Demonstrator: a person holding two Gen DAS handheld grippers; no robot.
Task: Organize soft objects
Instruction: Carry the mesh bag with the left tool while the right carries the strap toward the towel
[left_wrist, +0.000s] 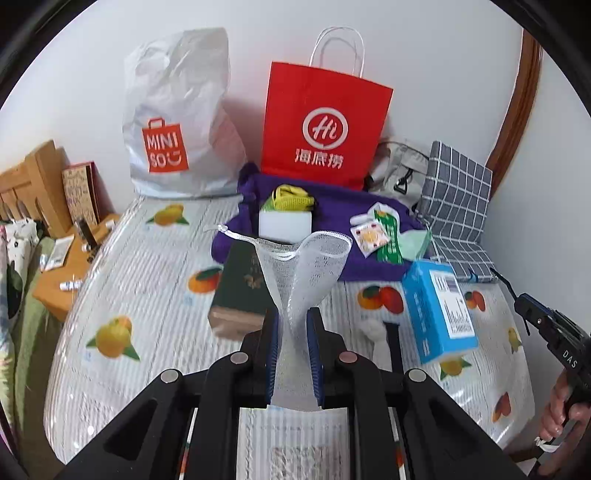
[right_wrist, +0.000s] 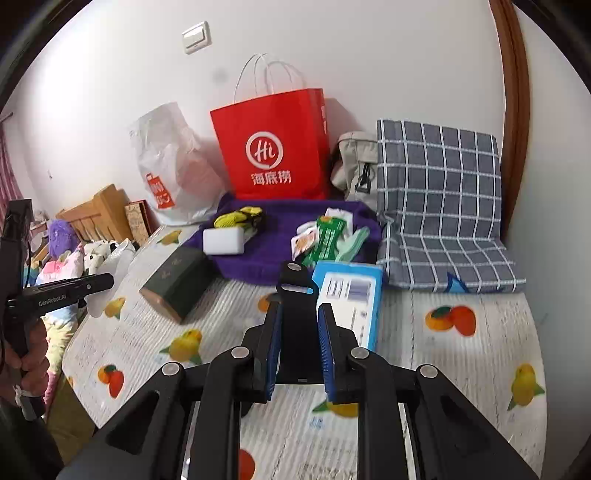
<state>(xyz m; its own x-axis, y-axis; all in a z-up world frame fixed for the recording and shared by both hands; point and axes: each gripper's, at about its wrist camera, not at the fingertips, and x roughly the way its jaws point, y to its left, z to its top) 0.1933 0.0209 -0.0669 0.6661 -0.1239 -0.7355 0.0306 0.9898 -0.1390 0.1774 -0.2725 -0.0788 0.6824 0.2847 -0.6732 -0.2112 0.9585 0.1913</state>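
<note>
My left gripper (left_wrist: 293, 317) is shut on a white mesh net bag (left_wrist: 310, 258), held up above the table with its open mouth fanning out. My right gripper (right_wrist: 299, 314) is shut on a black strap (right_wrist: 297, 314) that runs between its blue pads and ends in a loop. A purple cloth (left_wrist: 332, 221) lies at the back; on it sit a white sponge block (left_wrist: 284, 221), a yellow mesh item (left_wrist: 290, 197), small sachets (left_wrist: 369, 234) and a green packet (left_wrist: 389, 236). The cloth (right_wrist: 280, 236) and sponge (right_wrist: 225, 240) also show in the right wrist view.
A dark green box (left_wrist: 240, 291) and a blue box (left_wrist: 439, 306) lie on the fruit-print tablecloth (left_wrist: 147, 295). A red paper bag (left_wrist: 325, 122), a white Miniso bag (left_wrist: 177, 125), a grey bag (left_wrist: 399, 173) and a checked cushion (right_wrist: 439, 206) stand along the wall.
</note>
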